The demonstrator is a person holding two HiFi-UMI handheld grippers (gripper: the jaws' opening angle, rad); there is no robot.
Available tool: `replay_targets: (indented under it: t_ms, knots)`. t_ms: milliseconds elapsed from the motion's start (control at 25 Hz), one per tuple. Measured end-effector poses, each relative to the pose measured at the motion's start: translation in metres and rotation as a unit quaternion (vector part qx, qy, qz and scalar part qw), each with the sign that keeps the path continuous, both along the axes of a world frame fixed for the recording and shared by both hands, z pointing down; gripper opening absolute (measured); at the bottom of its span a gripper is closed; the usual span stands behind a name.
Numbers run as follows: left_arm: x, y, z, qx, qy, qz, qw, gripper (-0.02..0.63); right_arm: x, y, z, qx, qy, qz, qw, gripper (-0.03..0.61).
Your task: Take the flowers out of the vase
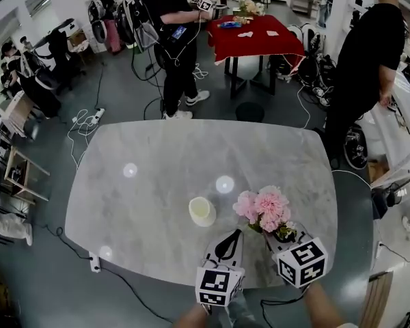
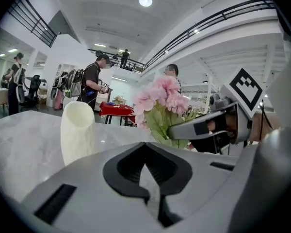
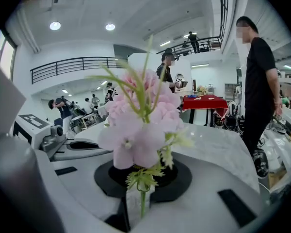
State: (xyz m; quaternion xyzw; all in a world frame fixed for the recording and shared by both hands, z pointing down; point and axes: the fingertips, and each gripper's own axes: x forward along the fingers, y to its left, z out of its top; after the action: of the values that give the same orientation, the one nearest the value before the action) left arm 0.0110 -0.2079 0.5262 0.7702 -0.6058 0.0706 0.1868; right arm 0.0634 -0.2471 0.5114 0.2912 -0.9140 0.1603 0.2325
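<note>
Flowers [image 1: 263, 209] clamped by stem in right tool [image 1: 279, 238], out of empty vase [image 1: 202, 211] on counter [image 1: 157, 162]; left tool [image 1: 235, 234] closed, empty; best lowered slowly, laid flat beside vase before release.

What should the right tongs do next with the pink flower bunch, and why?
Probably lower the bunch of pink artificial flowers onto a bare part of the grey marble table, then let go. The right tongs are shut on its stem, and the cream cylindrical vase stands empty to the left. The flowers look already out, so only setting them down seems left.
</note>
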Motion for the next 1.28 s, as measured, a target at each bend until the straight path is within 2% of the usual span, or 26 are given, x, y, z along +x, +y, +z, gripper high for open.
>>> replay_targets:
  t_ms: [720, 1280]
  knots:
    - [-0.012, -0.009, 0.038, -0.041, 0.012, -0.010, 0.9990, 0.005, -0.036, -0.022, 0.069, -0.074, 0.036, -0.022, 0.996, 0.069]
    - [-0.023, -0.014, 0.069, -0.065, 0.013, -0.008, 0.9977, 0.005, -0.048, -0.026, 0.113, -0.104, 0.051, -0.023, 0.993, 0.069]
